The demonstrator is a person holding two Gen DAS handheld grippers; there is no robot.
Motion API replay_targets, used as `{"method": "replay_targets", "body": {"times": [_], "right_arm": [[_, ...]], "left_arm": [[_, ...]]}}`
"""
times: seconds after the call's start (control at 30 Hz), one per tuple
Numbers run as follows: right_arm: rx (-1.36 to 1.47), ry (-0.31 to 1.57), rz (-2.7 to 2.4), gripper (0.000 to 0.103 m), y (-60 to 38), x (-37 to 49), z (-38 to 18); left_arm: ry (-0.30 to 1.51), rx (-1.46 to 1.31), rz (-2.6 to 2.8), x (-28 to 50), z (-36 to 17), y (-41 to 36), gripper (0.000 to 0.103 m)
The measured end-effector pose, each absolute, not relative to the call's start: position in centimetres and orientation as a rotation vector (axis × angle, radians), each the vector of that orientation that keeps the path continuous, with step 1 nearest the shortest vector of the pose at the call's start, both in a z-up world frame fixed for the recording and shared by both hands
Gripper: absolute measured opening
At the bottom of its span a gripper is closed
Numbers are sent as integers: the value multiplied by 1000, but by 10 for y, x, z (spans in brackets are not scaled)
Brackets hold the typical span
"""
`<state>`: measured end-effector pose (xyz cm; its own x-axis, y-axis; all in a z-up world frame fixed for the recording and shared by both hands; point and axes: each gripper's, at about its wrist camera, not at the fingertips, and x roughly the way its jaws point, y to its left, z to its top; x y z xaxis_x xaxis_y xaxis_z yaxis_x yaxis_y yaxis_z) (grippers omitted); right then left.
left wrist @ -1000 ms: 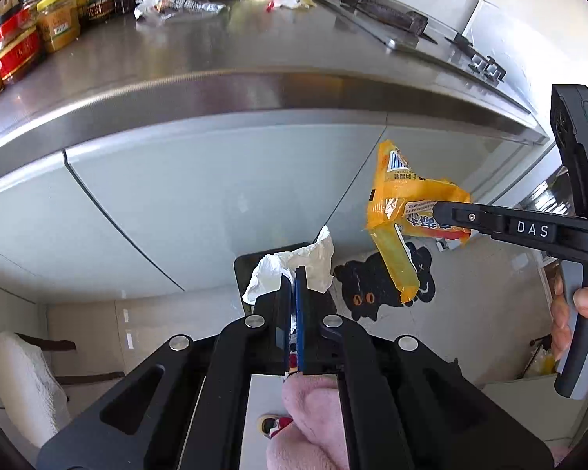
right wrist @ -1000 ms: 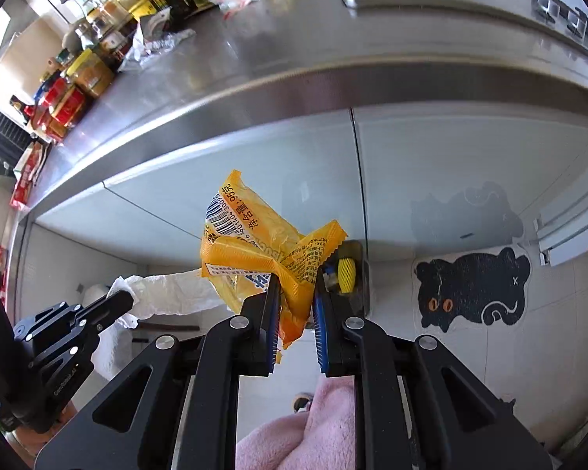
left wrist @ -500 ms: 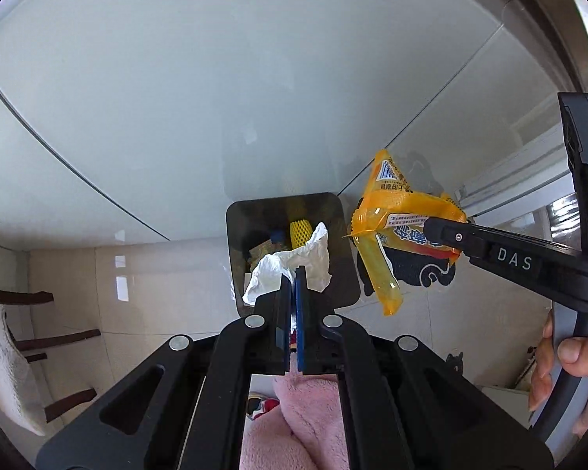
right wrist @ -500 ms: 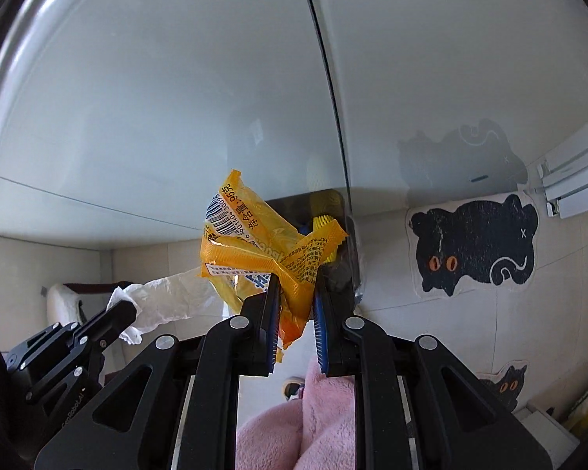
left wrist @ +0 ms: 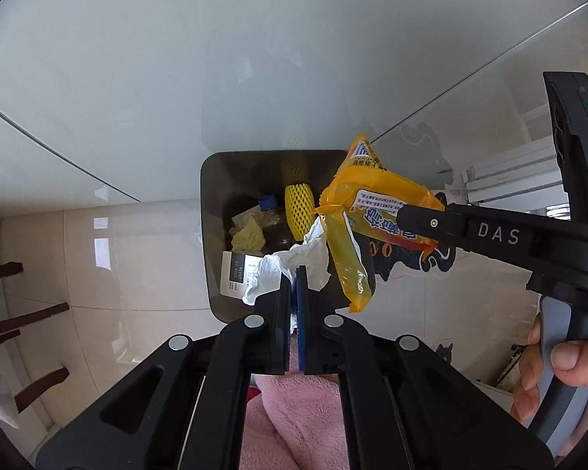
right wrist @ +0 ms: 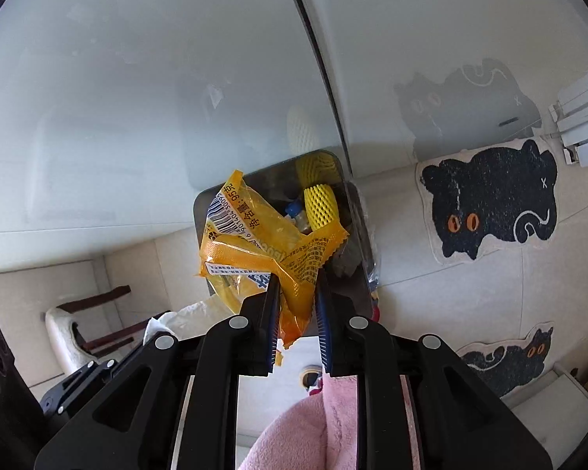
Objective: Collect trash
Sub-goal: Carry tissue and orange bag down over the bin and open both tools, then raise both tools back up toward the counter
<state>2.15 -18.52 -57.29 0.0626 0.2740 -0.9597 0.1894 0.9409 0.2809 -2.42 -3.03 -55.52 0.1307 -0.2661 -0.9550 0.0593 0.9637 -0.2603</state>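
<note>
left gripper (left wrist: 295, 274) pinches white tissue (left wrist: 290, 264) | right gripper (right wrist: 296, 293) pinches orange snack wrapper (right wrist: 262, 243) | black trash bin (left wrist: 211, 235) mid-frame on beige tiled floor (left wrist: 137, 274) | white cabinet doors (left wrist: 176, 58) above | cat mat (right wrist: 490, 199) right

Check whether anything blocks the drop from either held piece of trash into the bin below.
Nothing visible does. The dark rectangular bin is open-topped and lidless; the crumpled white tissue and the orange plastic snack wrapper both hang over its opening, with only earlier trash inside.
</note>
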Motion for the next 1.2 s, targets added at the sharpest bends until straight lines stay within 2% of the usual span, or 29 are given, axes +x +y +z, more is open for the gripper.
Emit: {"method": "replay_targets", "body": {"times": [0.07,0.1,0.13,0.17,0.2,0.27,0.3,0.33,0.37,0.4,0.43,0.53,0.67,0.83,1.2], "right_arm": [[382,1522,58,23,-183,25,-574],[390,1522,52,25,-183,27,-574],[398,1520,43,32,-185,29,-575],[404,1518,34,42,-186,30,-576],[414,1520,30,49,-186,32,-577],[429,1523,30,59,-186,33,-578],[425,1522,30,62,-185,33,-577],[426,1521,33,71,-184,34,-576],[432,1520,35,81,-185,33,-574],[435,1515,33,85,-185,33,-572],[440,1508,32,90,-186,33,-569],[450,1495,29,100,-187,31,-558],[444,1477,41,100,-188,23,-533],[418,1415,65,100,-191,0,-480],[346,1076,112,100,-209,-45,-304]], "left_arm": [[1424,-179,-237,-23,-555,-29,3],[1426,-180,-231,-21,-555,-29,9],[1427,-187,-228,-20,-555,-28,22],[1428,-193,-225,-19,-554,-27,28],[1424,-192,-220,-19,-553,-26,35],[1419,-183,-213,-18,-550,-24,41],[1417,-180,-209,-17,-548,-23,48],[1414,-177,-205,-17,-546,-22,58],[1409,-175,-202,-16,-544,-21,64],[1401,-174,-197,-17,-540,-20,76],[1392,-177,-195,-19,-536,-18,83],[1372,-189,-192,-23,-526,-11,95],[1357,-197,-193,-32,-507,-4,95],[1284,-166,-195,-52,-456,6,95],[997,-129,-171,-88,-298,42,95]]}}
